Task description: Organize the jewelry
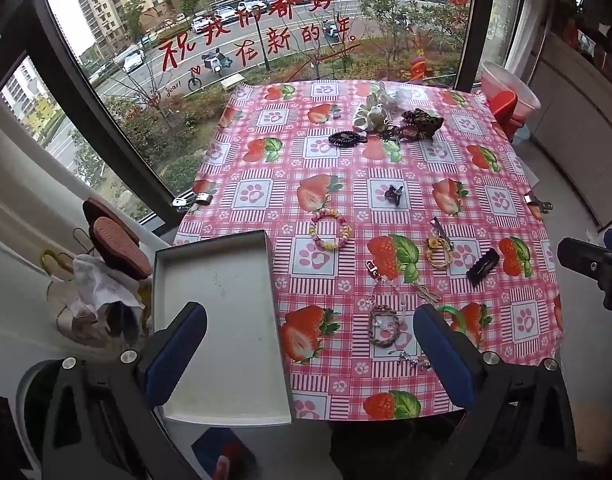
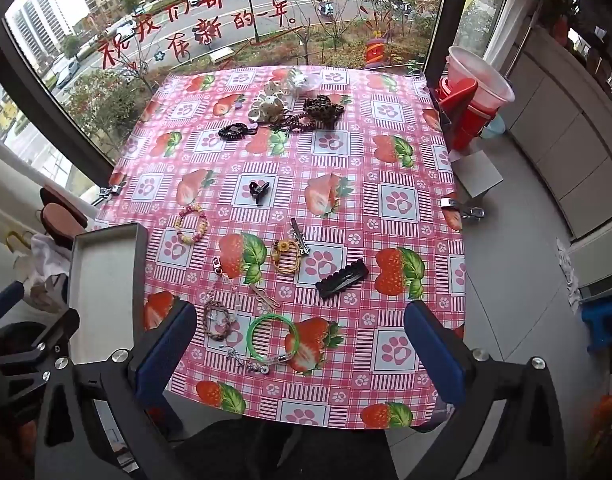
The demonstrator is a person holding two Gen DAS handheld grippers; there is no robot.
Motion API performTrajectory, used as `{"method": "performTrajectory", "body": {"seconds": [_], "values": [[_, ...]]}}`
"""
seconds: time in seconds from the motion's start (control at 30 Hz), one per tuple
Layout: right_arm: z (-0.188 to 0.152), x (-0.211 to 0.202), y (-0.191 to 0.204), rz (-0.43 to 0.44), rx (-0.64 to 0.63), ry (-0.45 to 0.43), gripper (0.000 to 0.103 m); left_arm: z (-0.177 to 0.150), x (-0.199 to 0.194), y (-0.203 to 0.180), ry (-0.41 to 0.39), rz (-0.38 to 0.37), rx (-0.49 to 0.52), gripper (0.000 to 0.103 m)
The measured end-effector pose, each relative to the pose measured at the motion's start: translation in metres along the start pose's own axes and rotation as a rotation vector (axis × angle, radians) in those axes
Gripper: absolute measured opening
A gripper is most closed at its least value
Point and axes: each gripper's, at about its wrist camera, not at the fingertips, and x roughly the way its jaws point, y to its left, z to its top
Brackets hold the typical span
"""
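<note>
Grippers at the ready: the left gripper has its blue-padded fingers spread wide and holds nothing, hovering above the near edge of a table, its left finger over a shallow grey tray. The right gripper is just as wide and empty, poised over the near right part of the table.

Nothing lies in the tray. Scattered over the strawberry-print tablecloth are a green ring bracelet, a brown braided bracelet, a pastel beaded bracelet, a yellow cord piece, a black hair clip and a small black claw clip, with a heap of hair ties at the far side.

Sorting looks barely begun. A likely first move is lowering one gripper onto a near piece, such as the green ring, and closing gently on its thin rim.
</note>
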Motion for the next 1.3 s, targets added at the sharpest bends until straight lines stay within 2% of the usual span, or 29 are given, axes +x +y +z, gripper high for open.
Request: {"method": "performTrajectory", "body": {"seconds": [1.3], "values": [[-0.012,-0.003,-0.015,-0.013,-0.006,0.010,0.103,-0.012,-0.002,-0.005,0.011,-0.007,0.032,0.103]]}}
